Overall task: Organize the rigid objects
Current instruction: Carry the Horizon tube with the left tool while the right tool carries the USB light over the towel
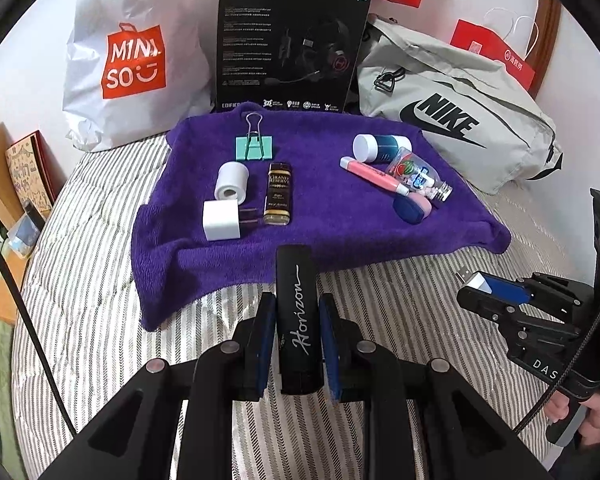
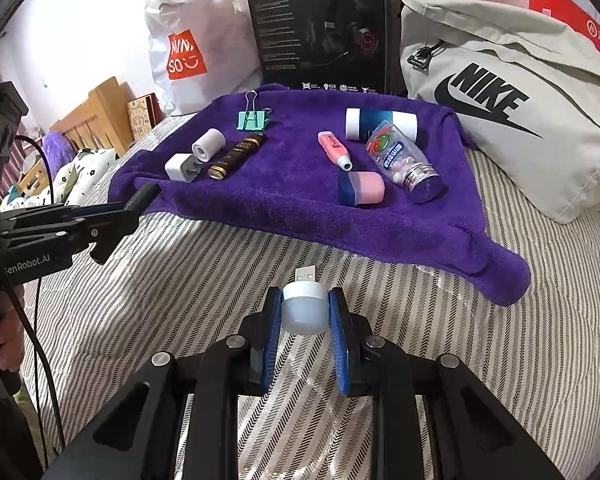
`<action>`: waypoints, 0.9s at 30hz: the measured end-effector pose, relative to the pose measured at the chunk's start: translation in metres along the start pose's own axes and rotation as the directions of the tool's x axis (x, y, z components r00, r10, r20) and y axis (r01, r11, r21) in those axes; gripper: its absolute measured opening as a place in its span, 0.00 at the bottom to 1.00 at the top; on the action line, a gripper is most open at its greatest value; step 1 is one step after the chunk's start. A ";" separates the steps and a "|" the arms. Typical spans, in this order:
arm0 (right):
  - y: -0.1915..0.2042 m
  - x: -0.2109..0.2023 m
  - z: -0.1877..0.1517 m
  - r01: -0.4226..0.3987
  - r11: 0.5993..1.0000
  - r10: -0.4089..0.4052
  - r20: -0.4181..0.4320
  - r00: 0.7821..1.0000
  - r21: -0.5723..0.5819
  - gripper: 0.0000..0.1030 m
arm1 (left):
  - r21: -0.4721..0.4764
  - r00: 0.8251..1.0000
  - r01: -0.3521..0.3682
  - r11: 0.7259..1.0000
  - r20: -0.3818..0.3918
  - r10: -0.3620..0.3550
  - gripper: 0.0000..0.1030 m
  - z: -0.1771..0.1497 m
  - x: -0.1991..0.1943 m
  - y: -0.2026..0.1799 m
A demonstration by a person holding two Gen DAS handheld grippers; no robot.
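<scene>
Striped bedcover (image 1: 80, 240): base surface, filling the lower field of both views; bare in front of the towel.
Purple towel (image 1: 320, 208): sorting surface at 12 o'clock from both grippers; two clusters are laid on it with an open strip between them, so the sorting looks well advanced, with only the two held items left to place.
Left cluster, 11 o'clock in the left wrist view: dark gold-capped bottle (image 1: 277, 194); white roll (image 1: 232, 182); white plug adapter (image 1: 222, 220); mint binder clip (image 1: 254, 144).
Right cluster, 1 o'clock: blue-and-white cylinder (image 1: 380, 146); clear pill bottle (image 1: 418, 176); pink marker (image 1: 374, 175); pink-and-blue eraser-like block (image 1: 414, 206).
Left gripper (image 1: 299, 332): pads clamped on a black bar lettered "Horizon" (image 1: 298, 312), held over the bedcover short of the towel's near edge.
Right gripper (image 2: 304, 312): pads closed on a small white USB lamp (image 2: 303, 306), plug pointing toward the towel.
Surroundings at 12 o'clock behind the towel: grey sports bag (image 1: 460, 108); white shopping bag (image 1: 132, 60); black headset box (image 1: 292, 44); none blocks the approach.
</scene>
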State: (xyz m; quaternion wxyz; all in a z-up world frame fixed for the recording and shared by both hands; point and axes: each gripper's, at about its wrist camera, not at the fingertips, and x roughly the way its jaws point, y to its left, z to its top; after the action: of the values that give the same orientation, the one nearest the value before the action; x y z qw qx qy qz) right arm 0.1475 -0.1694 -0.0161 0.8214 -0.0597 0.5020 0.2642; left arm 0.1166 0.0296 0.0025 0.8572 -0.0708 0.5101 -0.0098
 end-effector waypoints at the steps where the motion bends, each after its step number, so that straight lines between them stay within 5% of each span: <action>1: 0.000 0.000 0.001 -0.002 1.000 0.002 0.001 1.000 -0.001 0.23 | 0.002 1.000 0.001 1.000 -0.001 -0.001 0.21 0.001 0.000 0.000; 16: -0.007 -0.009 0.028 -0.028 1.000 0.028 0.039 0.999 -0.003 0.23 | 0.010 1.000 0.016 1.000 0.012 -0.016 0.21 0.035 0.010 -0.004; 27: -0.025 0.009 0.061 -0.033 0.999 0.033 0.046 0.998 -0.006 0.23 | 0.021 0.998 0.042 0.999 -0.050 -0.040 0.21 0.075 0.064 -0.010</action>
State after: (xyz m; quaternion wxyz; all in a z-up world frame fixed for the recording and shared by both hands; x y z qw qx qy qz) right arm 0.2111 -0.1654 0.0017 0.8282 -0.0474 0.4831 0.2801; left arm 0.2135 0.0218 -0.0174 0.8445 -0.0716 0.5297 -0.0348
